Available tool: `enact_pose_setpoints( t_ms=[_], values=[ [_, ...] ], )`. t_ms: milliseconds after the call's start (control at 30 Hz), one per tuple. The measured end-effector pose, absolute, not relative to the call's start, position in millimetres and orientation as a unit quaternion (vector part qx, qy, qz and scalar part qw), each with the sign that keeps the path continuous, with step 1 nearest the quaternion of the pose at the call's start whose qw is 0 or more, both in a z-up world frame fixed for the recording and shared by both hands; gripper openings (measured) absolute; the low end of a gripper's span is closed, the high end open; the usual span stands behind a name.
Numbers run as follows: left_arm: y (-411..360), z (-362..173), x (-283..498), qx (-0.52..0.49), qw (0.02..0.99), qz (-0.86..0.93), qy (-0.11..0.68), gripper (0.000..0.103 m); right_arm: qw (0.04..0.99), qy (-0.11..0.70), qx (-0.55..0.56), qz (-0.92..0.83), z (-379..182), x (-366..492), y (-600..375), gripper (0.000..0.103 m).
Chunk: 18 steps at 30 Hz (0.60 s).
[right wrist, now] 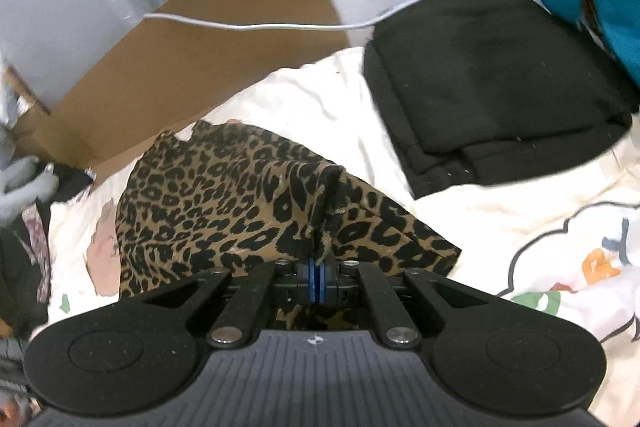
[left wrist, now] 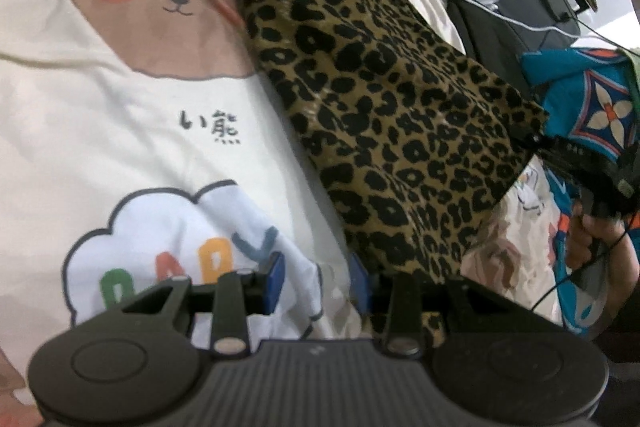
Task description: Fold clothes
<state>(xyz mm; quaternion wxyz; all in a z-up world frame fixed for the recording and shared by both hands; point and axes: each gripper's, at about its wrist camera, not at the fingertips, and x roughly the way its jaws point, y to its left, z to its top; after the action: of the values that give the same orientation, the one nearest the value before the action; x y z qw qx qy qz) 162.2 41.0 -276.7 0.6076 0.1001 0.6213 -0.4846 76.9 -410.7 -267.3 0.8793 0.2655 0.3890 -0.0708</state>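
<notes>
A cream bedsheet [left wrist: 100, 115] printed with a bear is spread below. A leopard-print garment [left wrist: 380, 99] is draped across it from 12 to 5 o'clock. A black folded garment [right wrist: 492, 87] lies at 2 o'clock. The right gripper [right wrist: 316, 281] is clamped on a leopard fold. The left gripper [left wrist: 316, 283] is held partly apart, nothing pinched.

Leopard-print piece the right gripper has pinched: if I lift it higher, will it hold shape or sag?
Likely sag: the leopard-print garment already drapes in soft folds from the right gripper. It looks light, so one corner pinch seems to carry it. The far end will probably drag across the bear-print sheet.
</notes>
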Motion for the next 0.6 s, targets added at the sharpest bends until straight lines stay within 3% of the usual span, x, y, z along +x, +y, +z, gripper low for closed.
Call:
enact_pose_setpoints(
  t_ms=[367,500,600],
  values=[
    [57.1,-285.9,142.6,0.142,0.581,-0.511,0.618,0.038,0.846,0.41,0.319,-0.115,-297.9,59.7,-430.8,0.0],
    [62.3,-280.9,130.3,0.153,0.563,-0.546,0.602,0.057,0.847,0.413,0.314,-0.119,-298.7,59.1,-429.9,0.0],
    [60.1,-277.9,119.9,0.173,0.557,-0.562,0.587,0.058,0.846,0.415,0.312,-0.122,-299.9,59.8,-428.3,0.0]
  ],
)
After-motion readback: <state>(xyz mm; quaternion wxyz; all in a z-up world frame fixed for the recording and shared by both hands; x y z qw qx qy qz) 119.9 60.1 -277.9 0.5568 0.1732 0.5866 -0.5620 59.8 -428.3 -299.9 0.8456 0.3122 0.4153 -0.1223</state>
